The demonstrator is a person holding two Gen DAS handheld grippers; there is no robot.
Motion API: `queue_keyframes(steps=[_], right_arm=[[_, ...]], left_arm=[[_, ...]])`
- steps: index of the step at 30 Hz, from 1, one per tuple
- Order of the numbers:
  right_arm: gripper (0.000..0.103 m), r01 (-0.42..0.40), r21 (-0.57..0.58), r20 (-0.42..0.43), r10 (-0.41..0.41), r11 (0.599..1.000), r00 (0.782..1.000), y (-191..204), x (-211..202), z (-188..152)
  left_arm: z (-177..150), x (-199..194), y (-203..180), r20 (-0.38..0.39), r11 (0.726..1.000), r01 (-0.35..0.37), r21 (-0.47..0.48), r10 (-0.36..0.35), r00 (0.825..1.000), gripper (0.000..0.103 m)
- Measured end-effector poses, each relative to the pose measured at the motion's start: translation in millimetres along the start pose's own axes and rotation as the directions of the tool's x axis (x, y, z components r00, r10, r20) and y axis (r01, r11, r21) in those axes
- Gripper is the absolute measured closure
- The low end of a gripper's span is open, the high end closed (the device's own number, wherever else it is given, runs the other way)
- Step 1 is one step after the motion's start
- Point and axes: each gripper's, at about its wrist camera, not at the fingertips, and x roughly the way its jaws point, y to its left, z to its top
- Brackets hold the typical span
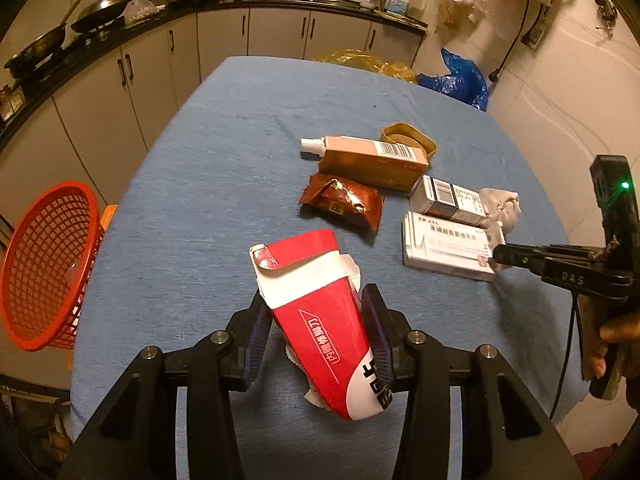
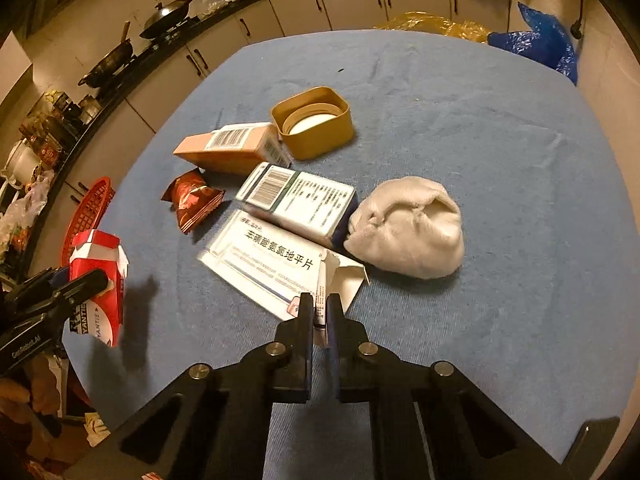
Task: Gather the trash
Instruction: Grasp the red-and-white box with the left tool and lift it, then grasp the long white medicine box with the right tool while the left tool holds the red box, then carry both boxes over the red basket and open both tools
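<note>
My left gripper (image 1: 316,312) is shut on a red and white carton (image 1: 320,320) stuffed with white tissue, held above the blue table (image 1: 224,160); the carton also shows in the right wrist view (image 2: 98,280). My right gripper (image 2: 320,312) is shut on the open flap end of a flat white medicine box (image 2: 272,260) lying on the table. That box shows in the left wrist view (image 1: 448,246), with the right gripper (image 1: 498,256) at its right end. A red mesh basket (image 1: 44,264) stands off the table's left edge.
On the table lie an orange box (image 2: 228,148), a tan lid (image 2: 316,122), a brown snack wrapper (image 2: 192,200), a white-green box (image 2: 296,200) and a crumpled white cloth (image 2: 408,228). Blue (image 2: 540,44) and yellow (image 2: 432,24) bags sit beyond the far edge. Kitchen counter (image 1: 120,28) with woks behind.
</note>
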Motion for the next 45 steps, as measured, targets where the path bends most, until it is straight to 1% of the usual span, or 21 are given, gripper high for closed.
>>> queue_keyframes(steps=[3,9,19,35,45], right_arm=[[0.097,-0.006,0.017,0.024,0.005,1.000,1.000,7,-10,-5],[0.097,-0.050,0.034,0.063,0.048,0.998,0.997,28,-30,-17],[0.097,-0.075,0.054,0.107,0.069,0.996,0.992,46,-46,-20],[0.097,-0.095,0.056,0.137,0.087,0.994,0.987,81,-57,-19],[0.097,-0.095,0.024,0.150,0.090,0.995,0.985,105,-62,-12]], left_arm=[[1,0,2,0.005,1.000,-0.002,-0.005,0.002,1.000,0.059],[3,-3,3,0.019,1.000,0.003,-0.003,-0.003,1.000,0.059],[8,-16,6,0.047,0.999,0.005,0.032,-0.007,0.999,0.059],[8,-35,27,0.079,0.999,0.014,0.034,-0.017,0.997,0.059],[11,-49,49,0.114,1.000,0.013,0.002,-0.013,0.993,0.059]])
